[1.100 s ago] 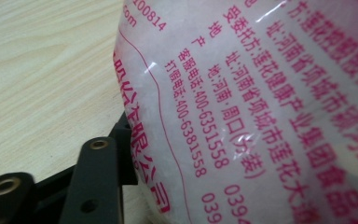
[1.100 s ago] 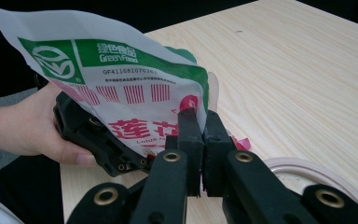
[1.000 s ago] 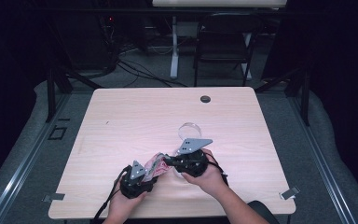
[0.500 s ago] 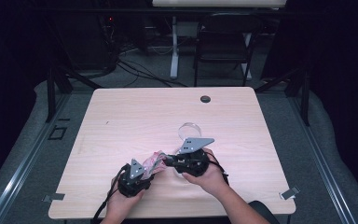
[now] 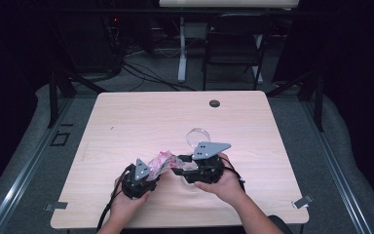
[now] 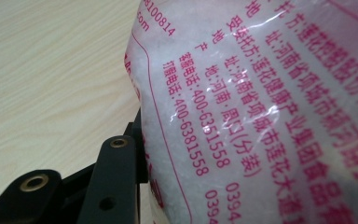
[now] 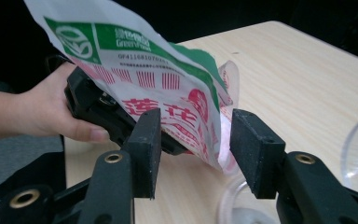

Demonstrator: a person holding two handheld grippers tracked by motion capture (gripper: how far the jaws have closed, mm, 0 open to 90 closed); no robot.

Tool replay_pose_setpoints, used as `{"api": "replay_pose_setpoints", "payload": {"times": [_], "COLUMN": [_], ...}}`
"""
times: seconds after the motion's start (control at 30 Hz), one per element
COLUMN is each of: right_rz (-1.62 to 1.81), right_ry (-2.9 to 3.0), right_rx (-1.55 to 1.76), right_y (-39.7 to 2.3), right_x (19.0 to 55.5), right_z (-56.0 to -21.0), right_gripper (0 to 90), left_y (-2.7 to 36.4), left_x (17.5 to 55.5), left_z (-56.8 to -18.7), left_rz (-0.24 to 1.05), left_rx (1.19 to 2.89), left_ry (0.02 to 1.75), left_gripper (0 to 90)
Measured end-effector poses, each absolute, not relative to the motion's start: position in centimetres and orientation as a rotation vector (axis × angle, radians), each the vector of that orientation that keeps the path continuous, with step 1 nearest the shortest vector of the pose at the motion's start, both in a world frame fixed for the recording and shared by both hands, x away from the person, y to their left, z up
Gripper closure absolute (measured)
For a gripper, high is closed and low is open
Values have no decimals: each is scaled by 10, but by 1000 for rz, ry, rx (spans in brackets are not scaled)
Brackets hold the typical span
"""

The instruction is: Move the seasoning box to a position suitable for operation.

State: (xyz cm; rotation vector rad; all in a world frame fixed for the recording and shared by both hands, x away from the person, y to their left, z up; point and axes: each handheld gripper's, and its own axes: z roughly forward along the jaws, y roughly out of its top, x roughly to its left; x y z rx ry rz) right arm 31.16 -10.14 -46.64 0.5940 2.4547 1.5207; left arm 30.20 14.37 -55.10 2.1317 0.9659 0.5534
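Left gripper (image 5: 152,171) clamps the clear plastic pouch of white granules with pink print (image 5: 159,161) above the wooden table (image 5: 126,126), while right gripper (image 7: 193,154), jaws just opened, straddles its corner without pressing (regrip likely next, toward the glass bowl (image 5: 197,136)).

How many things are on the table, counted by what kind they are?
Printed plastic bags of white grains: 1, the bag, held up between the tools.
Clear round containers: 1, the clear bowl on the table.
Black hand-held tools: 2, the left tool and the right tool.
Total: 4 things.
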Motion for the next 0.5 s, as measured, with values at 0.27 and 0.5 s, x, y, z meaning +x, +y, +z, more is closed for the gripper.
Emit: {"api": "replay_pose_setpoints", "payload": {"times": [0.27,0.5], "right_rz": [1465,1473], "right_ry": [2401,2365], "right_rx": [569,575], "right_y": [-106,-114], "right_x": [313,324], "right_z": [-444,-430], "right_gripper": [504,471], "left_y": [139,135], "left_x": [314,323], "left_z": [-538,-523], "left_rz": [595,639], "left_rx": [2135,2142], "left_ry": [926,897], "left_gripper": [598,598]}}
